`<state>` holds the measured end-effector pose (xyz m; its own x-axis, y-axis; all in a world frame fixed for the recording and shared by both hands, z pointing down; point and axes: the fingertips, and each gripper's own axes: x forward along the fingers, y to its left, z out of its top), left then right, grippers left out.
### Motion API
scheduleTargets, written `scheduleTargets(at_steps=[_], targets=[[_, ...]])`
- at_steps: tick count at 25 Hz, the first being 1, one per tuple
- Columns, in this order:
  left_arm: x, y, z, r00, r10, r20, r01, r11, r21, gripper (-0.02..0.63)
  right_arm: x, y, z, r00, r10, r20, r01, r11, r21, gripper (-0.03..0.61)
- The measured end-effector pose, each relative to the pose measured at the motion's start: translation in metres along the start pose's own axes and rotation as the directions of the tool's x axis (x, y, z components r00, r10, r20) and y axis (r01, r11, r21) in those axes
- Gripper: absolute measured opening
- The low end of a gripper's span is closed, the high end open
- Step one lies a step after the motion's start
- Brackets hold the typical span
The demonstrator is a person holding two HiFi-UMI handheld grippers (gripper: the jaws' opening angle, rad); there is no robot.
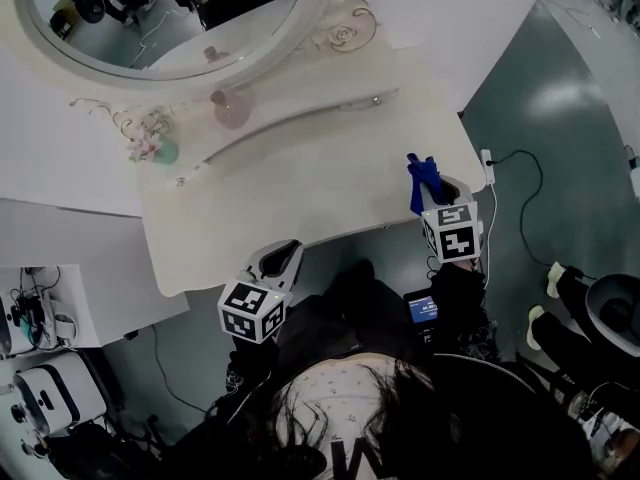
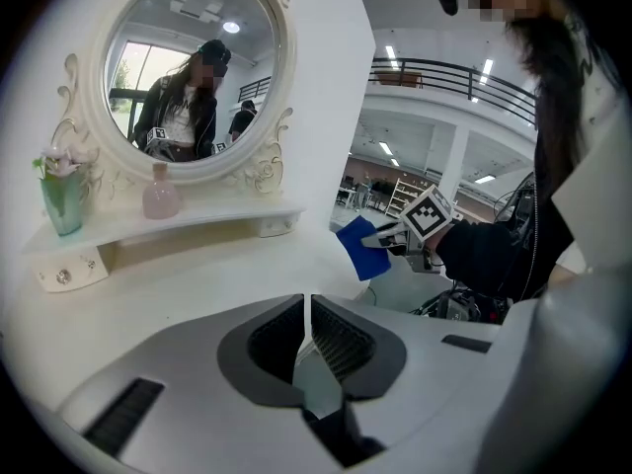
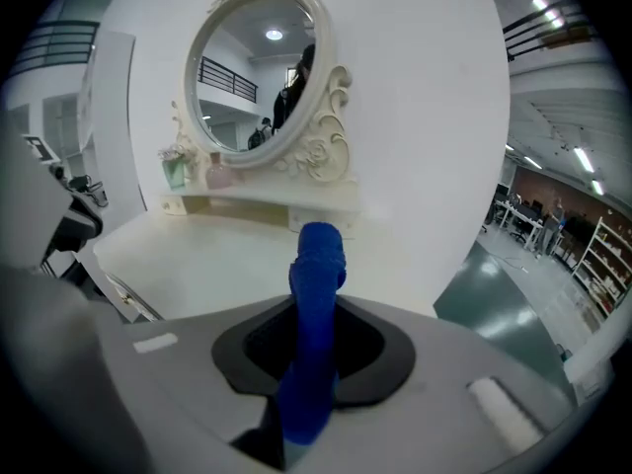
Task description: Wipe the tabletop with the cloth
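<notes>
Right gripper (image 3: 314,349): clamped on the blue cloth (image 3: 316,294), which is stood upright between its jaws
Cloth: held at the right edge of the white tabletop (image 1: 300,198), near the front corner
Left gripper (image 2: 308,339): jaws pressed together, nothing held, placed at the front edge
Back edge: pink bottle (image 1: 231,109) and green vase (image 1: 160,150) are set below the oval mirror (image 1: 150,18)

Soft, even light from ceiling strips (image 2: 395,52) bleaches the white tabletop (image 1: 300,188) and leaves a glare patch on the green floor (image 1: 565,98). Both gripper views bow into dark, vignetted corners, foregrounds slightly soft.
</notes>
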<state>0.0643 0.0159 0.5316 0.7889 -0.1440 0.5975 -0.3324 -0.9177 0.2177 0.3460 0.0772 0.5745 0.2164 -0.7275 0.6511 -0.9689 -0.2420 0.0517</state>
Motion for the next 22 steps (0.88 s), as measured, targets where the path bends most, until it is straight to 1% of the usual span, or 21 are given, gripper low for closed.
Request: scheduleTargets(at_steps=[5,10,14,18,22], targets=[[-0.019,0.002,-0.001,1.0,-0.014,0.022,0.014,1.0,0.024,0.002,-0.023,0.078,0.034,0.989,0.112,0.1,-0.113,0.994,-0.001,0.075],[-0.053,0.01,-0.012,0.999,-0.012,0.051,0.011,0.999,0.032,0.002,-0.043,0.146,0.042,0.974,0.187,0.125,-0.186,0.982,-0.025,0.077],[-0.084,0.018,-0.028,0.997,-0.01,0.074,0.007,0.999,0.033,0.002,-0.059,0.191,0.039,0.967,0.218,0.133,-0.216,0.976,-0.03,0.075],[-0.118,0.024,-0.046,0.995,-0.019,0.099,0.015,0.999,0.037,0.002,-0.076,0.23,0.032,0.966,0.222,0.137,-0.22,0.975,-0.028,0.076],[-0.152,0.029,-0.072,0.994,-0.03,0.108,0.026,0.999,0.037,0.002,-0.098,0.272,0.021,0.963,0.229,0.143,-0.229,0.973,-0.015,0.075]])
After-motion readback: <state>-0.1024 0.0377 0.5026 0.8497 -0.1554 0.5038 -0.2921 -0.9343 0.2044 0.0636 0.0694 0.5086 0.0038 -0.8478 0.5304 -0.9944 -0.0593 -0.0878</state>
